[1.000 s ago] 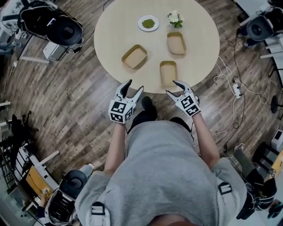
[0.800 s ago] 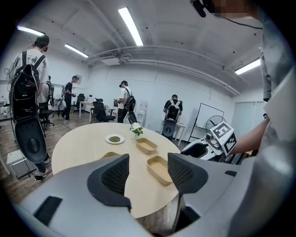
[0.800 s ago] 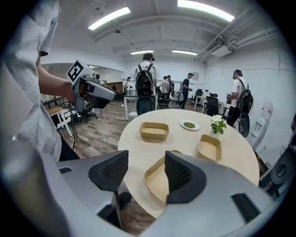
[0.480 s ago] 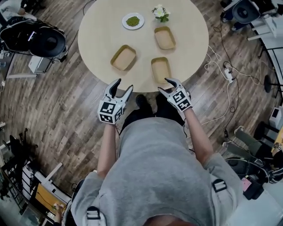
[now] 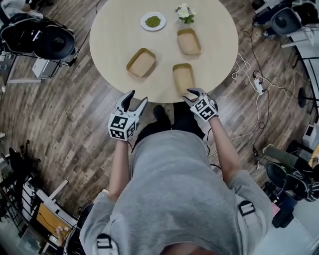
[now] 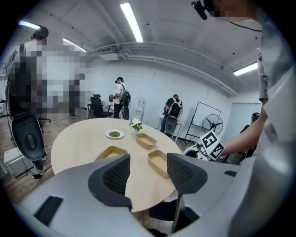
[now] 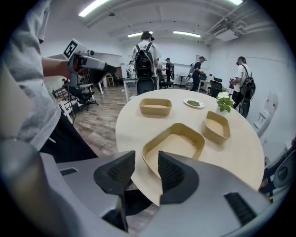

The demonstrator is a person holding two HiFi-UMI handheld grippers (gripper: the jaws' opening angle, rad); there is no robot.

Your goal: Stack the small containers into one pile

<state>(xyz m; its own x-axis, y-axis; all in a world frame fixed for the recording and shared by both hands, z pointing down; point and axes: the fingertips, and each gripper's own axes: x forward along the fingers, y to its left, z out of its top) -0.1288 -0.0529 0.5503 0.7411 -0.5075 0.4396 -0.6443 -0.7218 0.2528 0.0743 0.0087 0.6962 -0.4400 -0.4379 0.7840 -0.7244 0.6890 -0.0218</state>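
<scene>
Stands at the near edge of a round counter [image 5: 112, 47], tongs in each hand. Holds the left tongs [image 5: 138, 97] out over the wooden floor [image 5: 75, 114], just short of the counter's rim, jaws spread wide with nothing between them. Holds the right tongs [image 5: 193, 94] at the rim itself, angled down toward the near container [image 5: 183, 77]. Has just been narrowing their jaws, now partly spread and pinching nothing, with that container's near corner showing in the gap just past the tips; touching or not, cannot tell. Counts three small tan containers on the counter, all empty, all apart, none stacked: the near container by the edge, the left container [image 5: 141, 62] off to its left and turned at an angle, the far container [image 5: 189, 41] behind it. Beyond them, a white plate [image 5: 153, 21] with something green on it, and near that a small flowering plant [image 5: 185, 12], close to the far container. Nothing lying between the right tongs and the near container. Around the counter: black office chairs [image 5: 47, 40] to the left, a power strip [image 5: 258, 85] with trailing cables on the floor to the right, and people standing at the back of the room in both gripper views.
</scene>
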